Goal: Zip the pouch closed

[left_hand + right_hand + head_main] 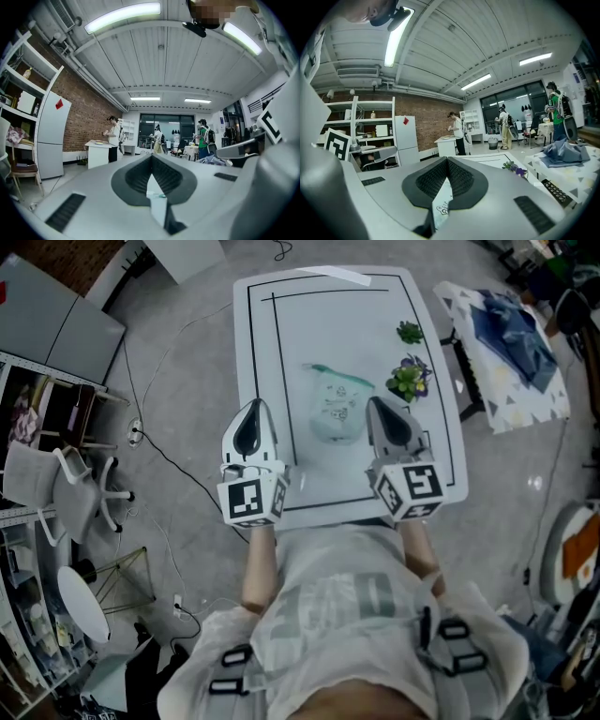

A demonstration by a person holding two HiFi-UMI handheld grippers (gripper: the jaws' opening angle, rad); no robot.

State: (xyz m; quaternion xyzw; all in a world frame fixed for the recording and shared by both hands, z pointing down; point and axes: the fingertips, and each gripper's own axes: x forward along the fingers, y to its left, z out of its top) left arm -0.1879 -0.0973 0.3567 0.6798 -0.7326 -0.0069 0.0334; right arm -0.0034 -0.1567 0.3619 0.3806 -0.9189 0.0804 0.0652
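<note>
One pouch (336,407) is my whole concern. It lies flat near the middle of the tabletop (281,334), pale and see-through, with its teal zip (339,374) running along the side towards the far edge. I cannot tell from here how far the zip is drawn, nor where its slider sits.

Both claws hang over the near edge, pointing roughly level across the tabletop. The left claw (254,409) is clenched on nothing and stands clear of the pouch on the side of the left edge. The right claw (376,405) is likewise clenched and empty, its tip just beside the pouch's right side; I see no contact. Past each claw's closed tips a sliver of the pouch shows, lying beyond the jaws and not between them.

I judge this to be the approach, with the zipping itself not begun. Next I need to spread both claws and bring them onto the zip side. One should pin the fabric at the end of the track, and the other should pinch the slider tab, once I can pick it out. Two small plants (410,378) by the right edge stay out of my path.
</note>
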